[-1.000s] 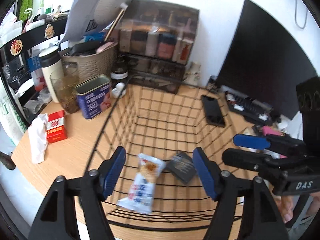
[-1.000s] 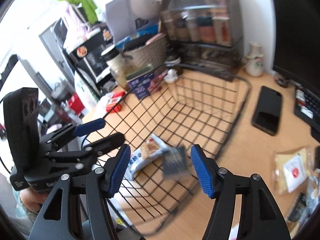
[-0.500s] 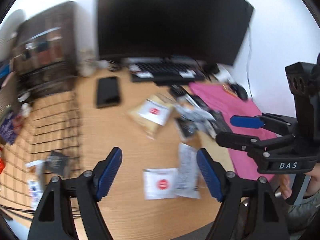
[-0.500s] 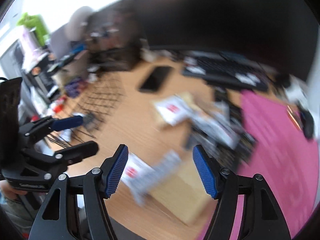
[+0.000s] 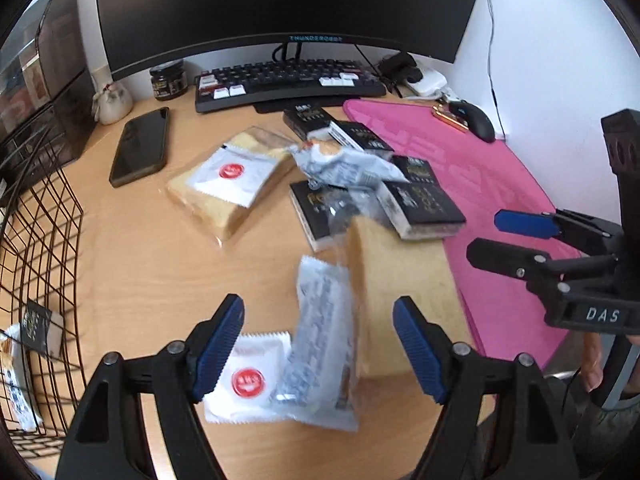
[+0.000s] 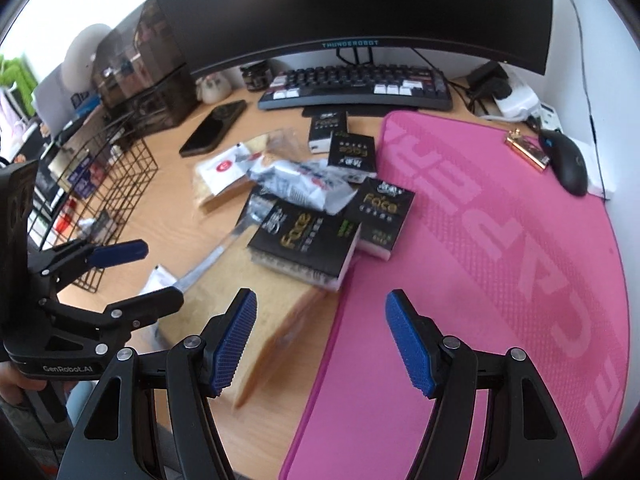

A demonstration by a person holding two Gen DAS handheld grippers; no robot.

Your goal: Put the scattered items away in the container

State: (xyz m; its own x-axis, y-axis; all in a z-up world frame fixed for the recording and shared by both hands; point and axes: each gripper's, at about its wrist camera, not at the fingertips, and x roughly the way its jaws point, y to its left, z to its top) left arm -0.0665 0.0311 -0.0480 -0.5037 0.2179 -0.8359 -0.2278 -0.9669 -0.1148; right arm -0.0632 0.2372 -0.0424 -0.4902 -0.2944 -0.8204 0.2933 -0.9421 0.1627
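Observation:
My left gripper [image 5: 318, 346] is open and empty above a white-blue snack packet [image 5: 322, 344] and a white sachet with a red dot [image 5: 248, 378]. A wrapped bread slice [image 5: 400, 276] lies beside them. My right gripper [image 6: 320, 340] is open and empty over the same bread [image 6: 256, 312] and the mat edge. Several black "Face" packs [image 6: 308, 240] and a crumpled silver wrapper [image 6: 304, 184] lie in a heap. The black wire basket [image 5: 36, 240] stands at the left and holds a black pack [image 5: 40, 326] and a snack packet [image 5: 14, 384].
A pink desk mat [image 6: 500, 260] covers the right side. A keyboard [image 5: 288, 82], monitor [image 5: 280, 4], phone [image 5: 140, 146], mouse [image 6: 568, 160], small jar [image 5: 168, 84] and another bagged bread with a sachet [image 5: 230, 178] are on the desk.
Both grippers swung right, away from the basket, to the pile of scattered items by the mat. Both stay open and empty.

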